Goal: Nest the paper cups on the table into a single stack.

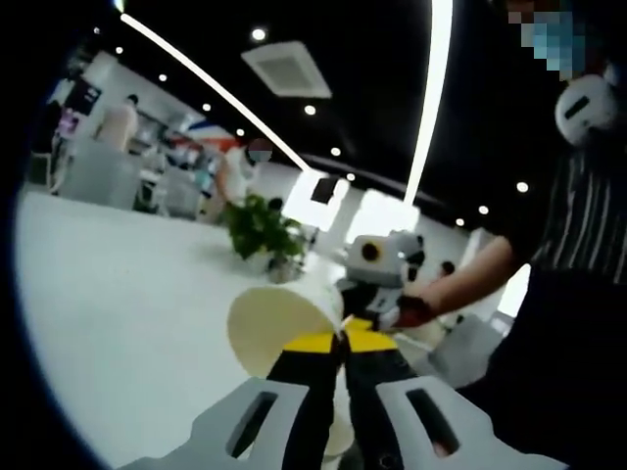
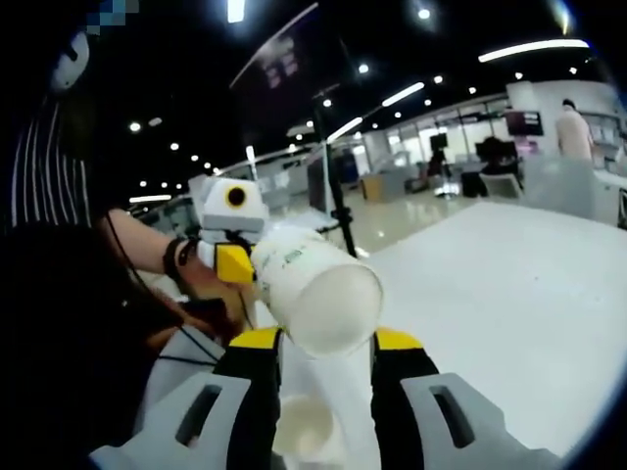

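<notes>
Left gripper view, left tongs (image 1: pixel 343 338) pinching paper cup (image 1: pixel 279 328), base hidden

We find a large open-plan office or showroom hall: dark ceiling w/ long strip lights (image 1: pixel 431 93) & a vent panel (image 1: pixel 286 69), white tabletop (image 1: pixel 118 294), potted plant (image 1: pixel 263 230), wall screen (image 2: pixel 523 122), people standing at distant desks.

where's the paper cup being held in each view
Left gripper view: paper cup at lower centre, clamped at its rim by the left tongs, mouth toward the camera.
Right gripper view: same cup at centre, bottom toward the camera.
Shared landmark: the white table.
</notes>
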